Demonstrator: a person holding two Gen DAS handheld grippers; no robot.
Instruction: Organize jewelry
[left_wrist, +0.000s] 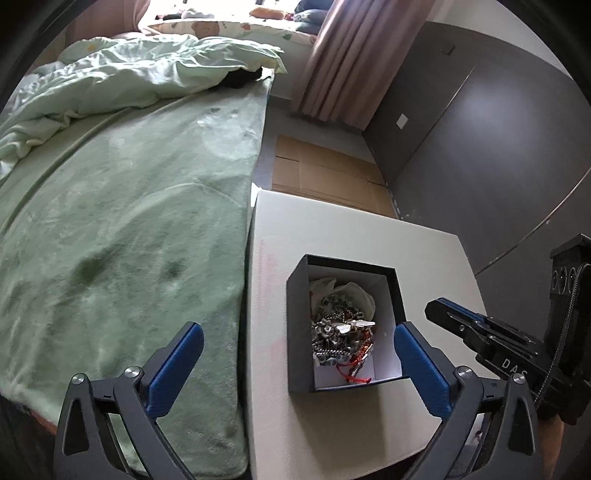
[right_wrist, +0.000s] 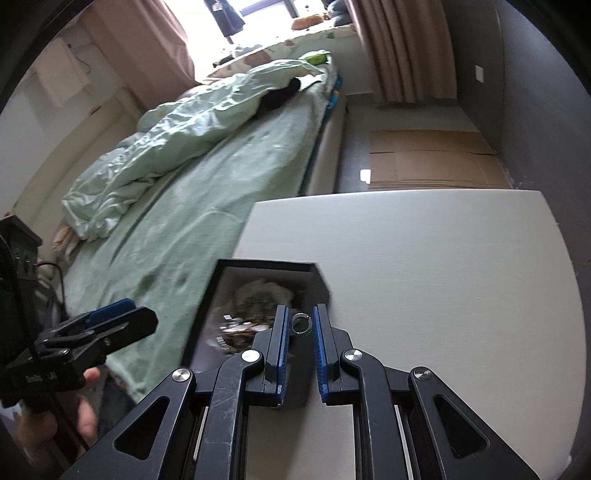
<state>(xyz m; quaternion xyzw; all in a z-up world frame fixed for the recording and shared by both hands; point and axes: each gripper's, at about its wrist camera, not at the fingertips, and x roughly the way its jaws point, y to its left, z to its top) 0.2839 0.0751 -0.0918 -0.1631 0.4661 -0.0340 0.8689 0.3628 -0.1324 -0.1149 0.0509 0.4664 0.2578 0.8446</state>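
Beside the green-blanketed bed (left_wrist: 122, 229), on my white tabletop (left_wrist: 362, 229), my left gripper (left_wrist: 299, 345) stands wide apart over the black open box (left_wrist: 301, 332) of tangled silver chains (left_wrist: 341, 332), while my right gripper (right_wrist: 300, 322) pinches a small silver ring (right_wrist: 302, 324).

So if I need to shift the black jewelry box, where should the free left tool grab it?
Take the black box by its upright side walls, coming down from above. It stands open-topped on the white table, and the left tool, wide open, already straddles it.
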